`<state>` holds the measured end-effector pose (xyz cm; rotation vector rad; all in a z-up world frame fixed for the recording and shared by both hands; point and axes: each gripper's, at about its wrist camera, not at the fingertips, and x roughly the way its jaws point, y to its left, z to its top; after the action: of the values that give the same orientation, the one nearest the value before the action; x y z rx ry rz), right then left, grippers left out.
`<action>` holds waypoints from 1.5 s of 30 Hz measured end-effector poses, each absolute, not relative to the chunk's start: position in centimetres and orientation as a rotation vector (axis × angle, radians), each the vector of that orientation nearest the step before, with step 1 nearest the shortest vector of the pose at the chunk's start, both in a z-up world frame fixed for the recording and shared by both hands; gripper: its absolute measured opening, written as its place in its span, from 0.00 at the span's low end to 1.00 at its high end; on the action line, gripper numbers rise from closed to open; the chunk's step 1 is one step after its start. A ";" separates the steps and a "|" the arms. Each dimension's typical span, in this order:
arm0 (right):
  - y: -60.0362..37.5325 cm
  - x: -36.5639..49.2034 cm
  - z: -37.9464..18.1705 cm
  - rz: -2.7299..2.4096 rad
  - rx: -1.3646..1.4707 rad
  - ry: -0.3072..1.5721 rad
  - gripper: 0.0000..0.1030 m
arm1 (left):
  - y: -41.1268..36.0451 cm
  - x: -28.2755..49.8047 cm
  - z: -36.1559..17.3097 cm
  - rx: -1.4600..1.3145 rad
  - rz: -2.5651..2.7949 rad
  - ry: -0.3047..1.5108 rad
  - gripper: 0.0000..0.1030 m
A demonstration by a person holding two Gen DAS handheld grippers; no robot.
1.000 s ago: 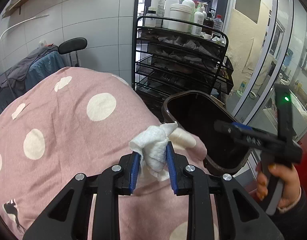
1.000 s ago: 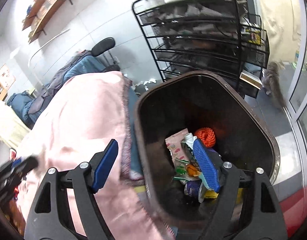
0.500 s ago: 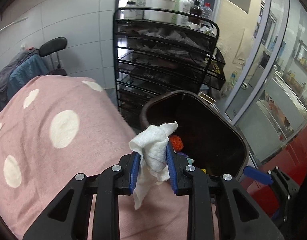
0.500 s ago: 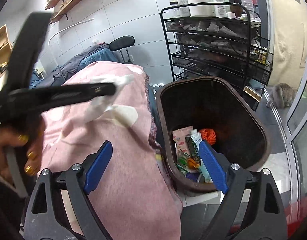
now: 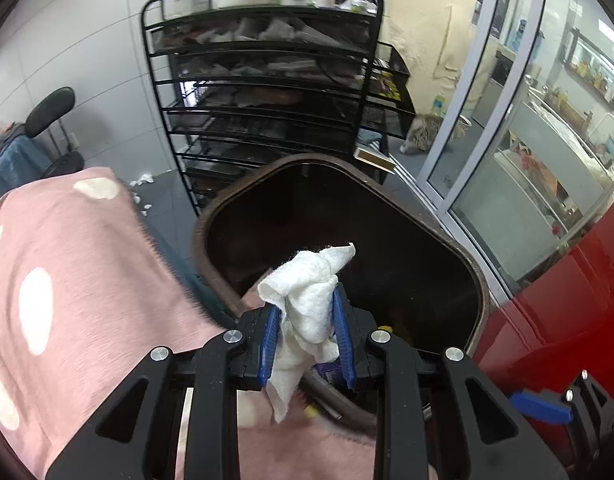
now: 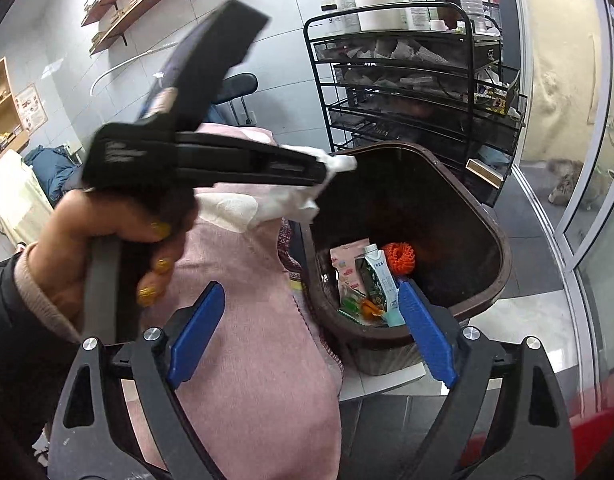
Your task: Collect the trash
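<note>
Left gripper (image 5: 306, 334) is clamped on the crumpled white tissue (image 5: 307, 292), blue pads pinching it from both sides, a loose tail hanging below. It hangs over the near rim of the brown trash bin (image 5: 478, 280), whose mouth fills twelve to three o'clock. From here the bin's inside is nearly black. The right wrist view fills that in: a milk carton (image 6: 378, 276), an orange mesh ball (image 6: 399, 258) and wrappers lie at the bottom. It also shows the hand (image 6: 107, 248) gripping the left tool at nine o'clock. Right gripper (image 6: 311, 334) has just been opening; jaws wide, nothing between them, apparently above the pink spotted blanket (image 6: 243, 320).
</note>
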<state>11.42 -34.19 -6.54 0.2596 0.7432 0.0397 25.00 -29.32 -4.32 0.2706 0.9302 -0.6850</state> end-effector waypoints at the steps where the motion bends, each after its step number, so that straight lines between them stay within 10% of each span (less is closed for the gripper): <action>1: -34.2 11.4 -6.5 0.039 0.257 0.744 0.85 | -29.7 25.0 -4.4 0.273 -0.694 0.934 0.25; 6: -34.2 10.8 -6.5 0.040 0.251 0.751 0.86 | -31.4 25.1 -5.0 0.296 -0.727 0.949 0.32; 14: -33.9 10.3 -6.5 0.041 0.246 0.758 0.87 | -32.1 24.8 -4.9 0.296 -0.751 0.914 0.75; 45: -31.4 11.0 -4.5 -0.030 0.150 0.675 0.95 | -13.7 15.6 1.4 0.136 -0.414 0.604 0.95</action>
<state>11.00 -31.45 -4.51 0.1504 0.6751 -0.0299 15.55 -13.70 1.45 0.1365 0.6041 -0.4145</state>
